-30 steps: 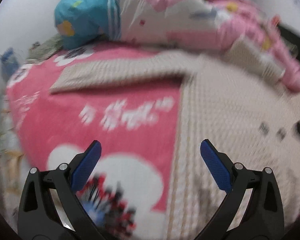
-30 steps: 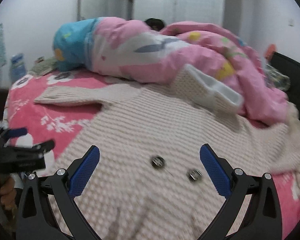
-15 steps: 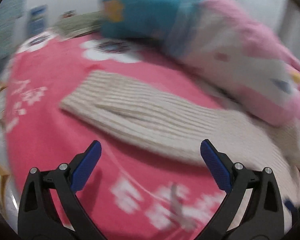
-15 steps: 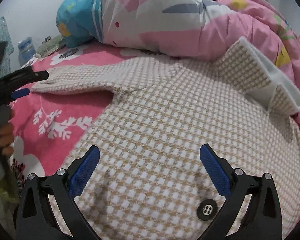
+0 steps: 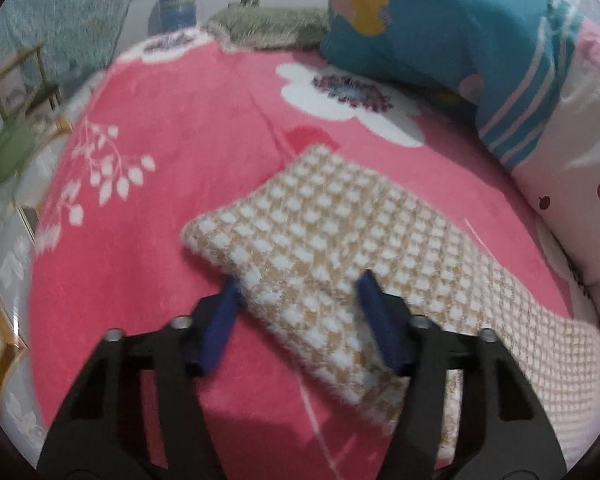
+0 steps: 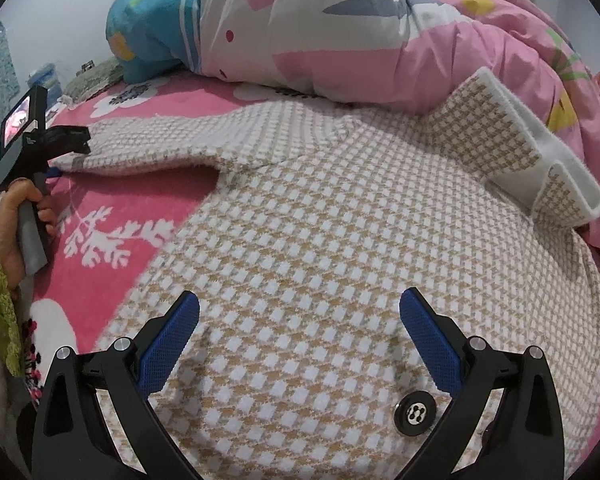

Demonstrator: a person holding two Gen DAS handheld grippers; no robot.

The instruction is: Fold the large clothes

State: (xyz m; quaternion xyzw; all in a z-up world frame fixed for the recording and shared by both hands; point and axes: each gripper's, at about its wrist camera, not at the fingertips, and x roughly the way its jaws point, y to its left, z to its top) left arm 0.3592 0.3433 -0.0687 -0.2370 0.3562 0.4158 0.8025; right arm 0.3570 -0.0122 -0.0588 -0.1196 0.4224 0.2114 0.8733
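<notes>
both grippers open: left gripper (image 5: 300, 292) straddling sleeve (image 5: 320, 248) edge, right gripper (image 6: 300, 320) over coat (image 6: 320, 220).

One coat (image 6: 320, 232) lies spread on one bed (image 5: 172, 152), with one sleeve (image 5: 320, 240) stretched out and one collar (image 6: 532, 148) turned up. One button (image 6: 415, 413) shows on the coat front. Two grippers are in view: the left gripper (image 5: 300, 300) and the right gripper (image 6: 300, 332), each with two blue pads. One hand (image 6: 20, 224) shows, holding the left gripper's handle. One quilt (image 6: 380, 32) is heaped at the far side of the bed. One blue tub (image 5: 178, 4) stands beyond the bed, and one picture frame (image 5: 16, 80) leans at the left.
</notes>
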